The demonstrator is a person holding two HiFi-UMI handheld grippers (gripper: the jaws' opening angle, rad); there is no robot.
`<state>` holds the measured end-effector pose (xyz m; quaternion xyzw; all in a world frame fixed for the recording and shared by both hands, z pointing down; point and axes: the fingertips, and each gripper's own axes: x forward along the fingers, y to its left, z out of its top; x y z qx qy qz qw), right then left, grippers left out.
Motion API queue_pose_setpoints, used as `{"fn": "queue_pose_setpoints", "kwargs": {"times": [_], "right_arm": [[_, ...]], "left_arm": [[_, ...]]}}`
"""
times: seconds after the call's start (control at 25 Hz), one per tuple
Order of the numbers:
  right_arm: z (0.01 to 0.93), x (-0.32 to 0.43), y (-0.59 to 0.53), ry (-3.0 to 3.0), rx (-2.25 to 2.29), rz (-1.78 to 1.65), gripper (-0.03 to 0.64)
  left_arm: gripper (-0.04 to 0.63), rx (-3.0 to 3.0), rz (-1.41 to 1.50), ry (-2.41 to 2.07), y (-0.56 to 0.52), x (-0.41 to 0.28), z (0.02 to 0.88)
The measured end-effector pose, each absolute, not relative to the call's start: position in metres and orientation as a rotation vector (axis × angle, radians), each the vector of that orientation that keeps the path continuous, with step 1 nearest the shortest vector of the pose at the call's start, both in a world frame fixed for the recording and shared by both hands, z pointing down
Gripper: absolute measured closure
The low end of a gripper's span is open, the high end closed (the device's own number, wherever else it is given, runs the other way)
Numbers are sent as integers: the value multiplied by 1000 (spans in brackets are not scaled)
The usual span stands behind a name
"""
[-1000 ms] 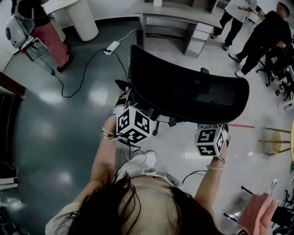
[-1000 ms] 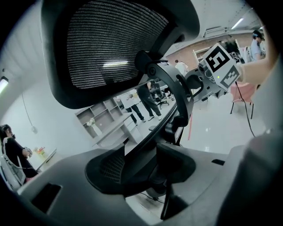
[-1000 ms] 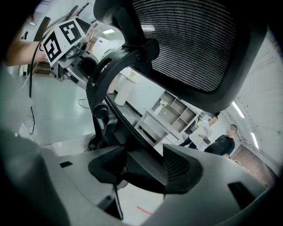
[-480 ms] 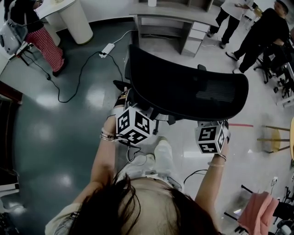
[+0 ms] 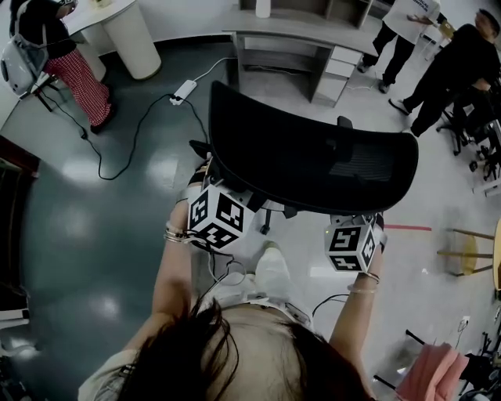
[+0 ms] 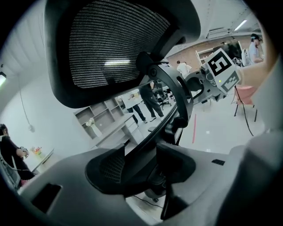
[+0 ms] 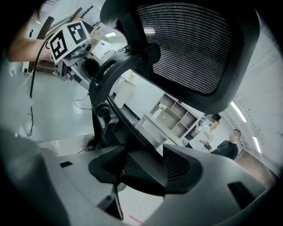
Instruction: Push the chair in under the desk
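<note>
As I look down from the head camera, arms: both reach forward from the near edge, left forearm (image 5: 166, 274) and right forearm (image 5: 351, 313) roughly parallel, bracelets (image 5: 176, 233) at the left wrist.
Left tool (image 6: 141, 165): low behind the left side of the back of the chair (image 5: 313, 157), clamped on a black frame spar that runs between its two pads.
Right tool (image 7: 143, 167): behind the right side of that back, closed likewise on the spar there.
Chair: black mesh back towards me, standing on the floor between me and the tabletop (image 5: 290, 31), well apart from it.
Tabletop: grey, at the far side, drawers (image 5: 335, 66) under its right end.
Markings: square black-and-white markers on the left cube (image 5: 218, 219) and the right cube (image 5: 352, 244); print on a far white shirt (image 5: 407, 12) is too small for me to read.
</note>
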<state>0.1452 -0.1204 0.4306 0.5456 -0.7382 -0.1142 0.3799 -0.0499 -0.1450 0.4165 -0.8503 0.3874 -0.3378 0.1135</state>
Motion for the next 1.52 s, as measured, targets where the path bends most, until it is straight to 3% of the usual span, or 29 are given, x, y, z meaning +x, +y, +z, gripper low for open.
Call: {"fn": "queue_pose_setpoints", "kwargs": {"times": [1.52], "right_arm": [[422,175,-268,-1967,1324,-387,377]], "left_arm": [[374,-2525,-998,1287,-279,-22,408]]}}
